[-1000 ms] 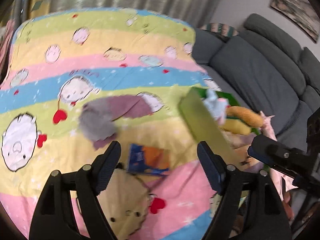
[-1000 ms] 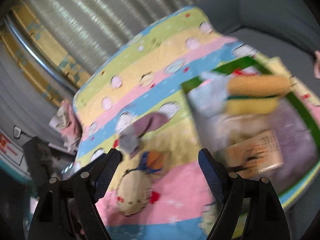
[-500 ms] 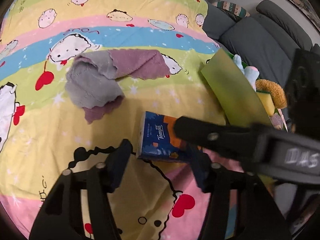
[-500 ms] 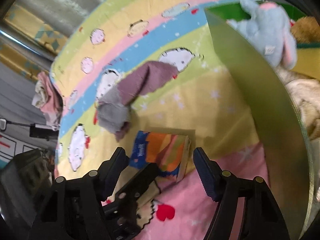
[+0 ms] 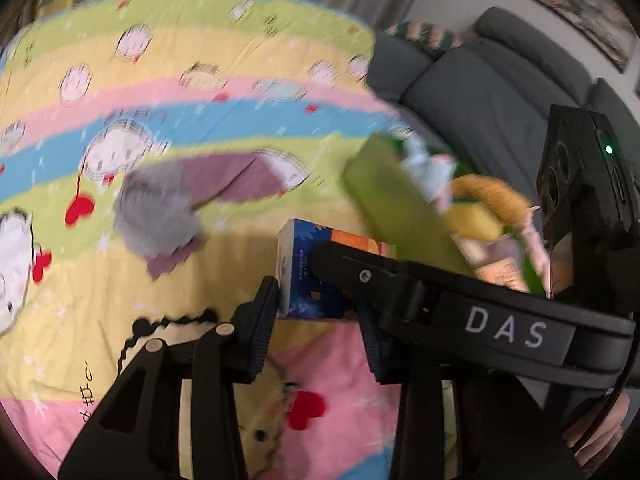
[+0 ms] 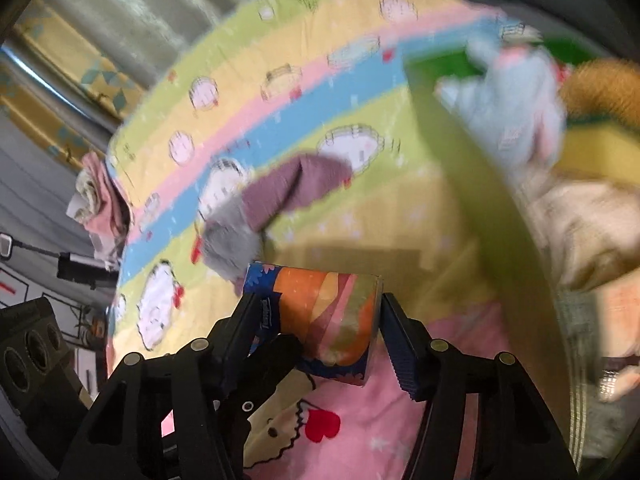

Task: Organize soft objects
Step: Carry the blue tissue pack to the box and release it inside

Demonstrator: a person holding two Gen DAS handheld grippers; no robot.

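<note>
A blue and orange tissue pack [image 5: 308,276] [image 6: 324,312] lies on the striped cartoon bedsheet [image 5: 200,80]. My left gripper [image 5: 318,320] straddles it with its jaws closing; the near-left pad touches the pack's end, and the other pad is partly hidden behind the right gripper's finger [image 5: 440,304]. My right gripper [image 6: 316,332] is also closing, and both of its pads touch the pack's two ends. A purple and grey cloth [image 5: 168,208] [image 6: 272,208] lies crumpled just beyond the pack.
A green box [image 5: 400,208] [image 6: 472,184] to the right holds a light blue plush [image 6: 516,108], a brown and yellow plush [image 5: 484,200] and other soft things. A grey sofa [image 5: 480,92] stands behind it. Bundled clothes [image 6: 96,204] lie at the bed's far left edge.
Both grippers came down onto the tissue pack and their jaws narrowed around it. The right gripper swung in across the left wrist view. The cloth and the box have stayed put.
</note>
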